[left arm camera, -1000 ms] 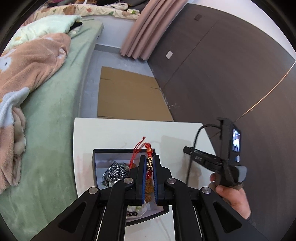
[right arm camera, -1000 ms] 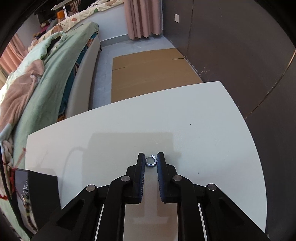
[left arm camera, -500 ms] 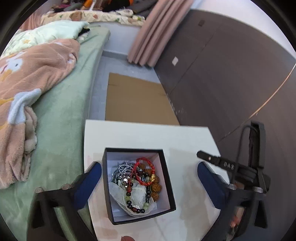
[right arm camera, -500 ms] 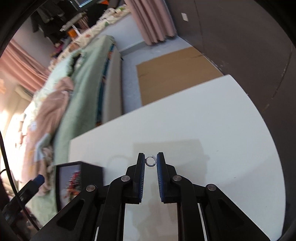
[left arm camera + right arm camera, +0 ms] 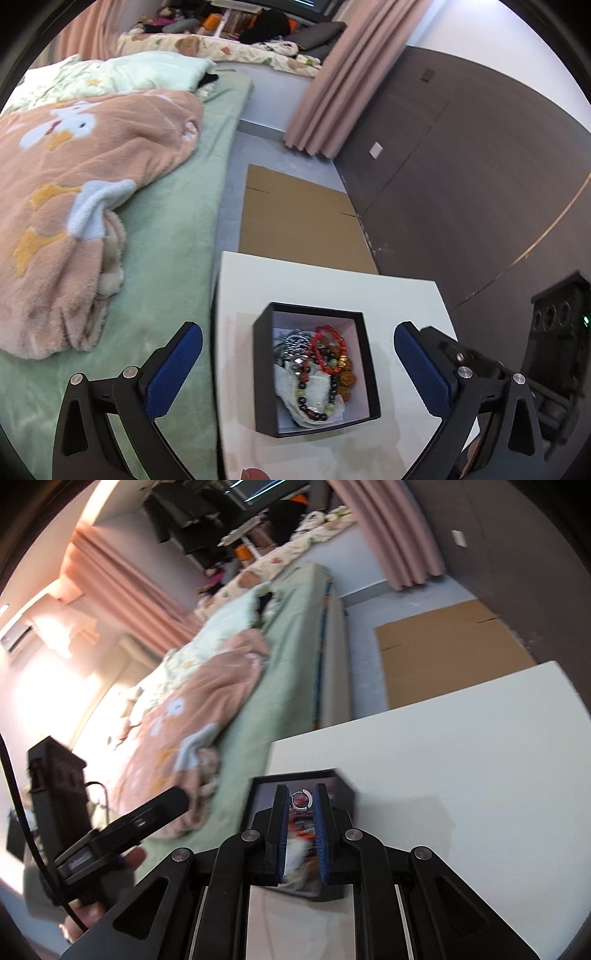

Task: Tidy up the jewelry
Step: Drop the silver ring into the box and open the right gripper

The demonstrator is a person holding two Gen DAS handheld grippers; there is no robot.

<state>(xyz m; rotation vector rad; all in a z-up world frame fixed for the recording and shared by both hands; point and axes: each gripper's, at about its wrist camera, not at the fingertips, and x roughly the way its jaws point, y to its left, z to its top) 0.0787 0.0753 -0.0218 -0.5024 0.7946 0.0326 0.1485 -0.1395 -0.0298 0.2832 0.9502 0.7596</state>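
Fingers of the right gripper (image 5: 300, 801) pinched a small silver ring (image 5: 300, 799) above the black jewelry box (image 5: 316, 369) on the white bench (image 5: 325, 284); the left gripper's (image 5: 295, 360) fingers stood wide apart, flanking the bead-filled box. No writing was legible.

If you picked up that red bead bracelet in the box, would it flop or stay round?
The red bead bracelet would probably flop and sag, since it looks like small beads on a cord, draped loosely over the other jewelry in the black box. It seems light. It might snag, because it lies tangled with a dark beaded strand.
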